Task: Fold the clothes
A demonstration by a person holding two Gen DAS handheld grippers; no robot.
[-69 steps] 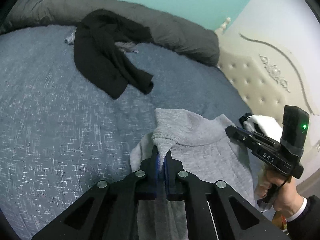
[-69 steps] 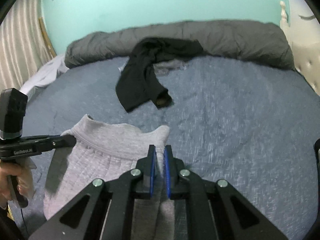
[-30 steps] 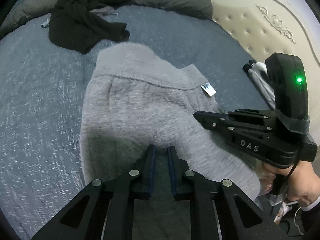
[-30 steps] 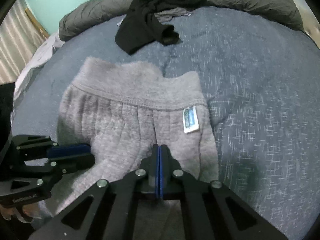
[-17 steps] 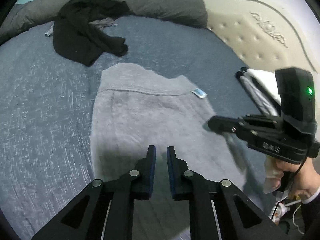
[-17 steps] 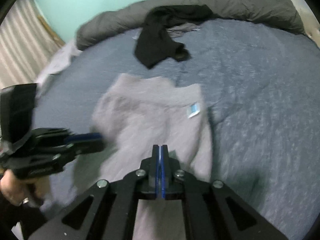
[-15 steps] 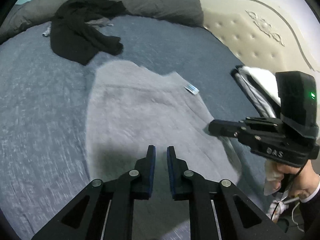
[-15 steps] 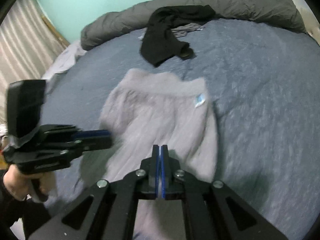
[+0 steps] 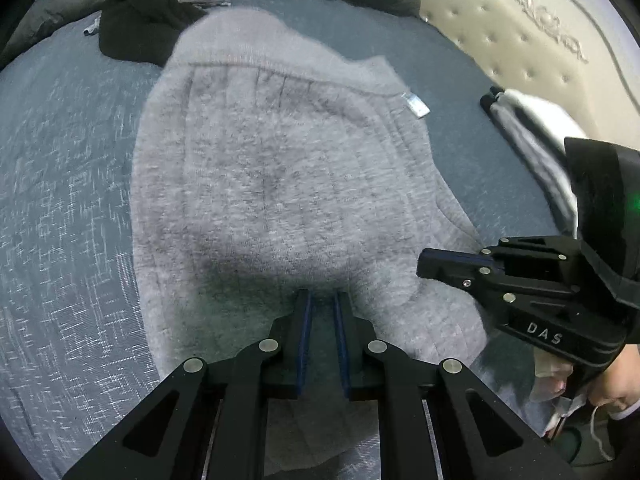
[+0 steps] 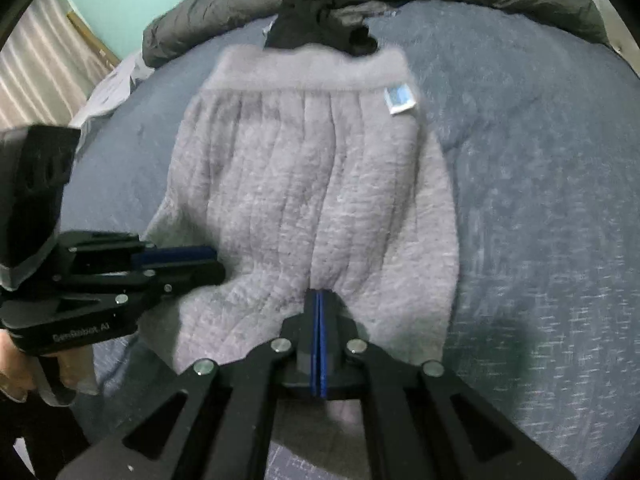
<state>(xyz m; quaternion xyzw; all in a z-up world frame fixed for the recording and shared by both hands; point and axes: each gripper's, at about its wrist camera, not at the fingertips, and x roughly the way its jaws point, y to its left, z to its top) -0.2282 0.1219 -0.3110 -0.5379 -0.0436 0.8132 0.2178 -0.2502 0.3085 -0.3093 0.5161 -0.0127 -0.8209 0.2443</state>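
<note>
On blue bed (image 10: 540, 160) | grey fleece garment (image 10: 312, 184) spread, ribbed, label (image 10: 400, 100) showing

- The left black plastic two-finger gripper (image 9: 321, 300) has flat angular arms with triangular cut-outs, four round silver screws (image 9: 269, 345) and blue pads lining its fingers (image 9: 305, 328).
- Seen from the right wrist camera, it carries a boxy black camera block (image 10: 34, 184) and faint white lettering along its side.
- The right black two-finger gripper (image 10: 319, 300) has the same build, with blue-lined fingers (image 10: 315, 344).
- From the left wrist camera, it bears white letters "DAS" (image 9: 544, 333) and a green light (image 9: 634, 204).
- A dark sleeve with a white cuff (image 9: 624, 414) shows beneath it.
</note>
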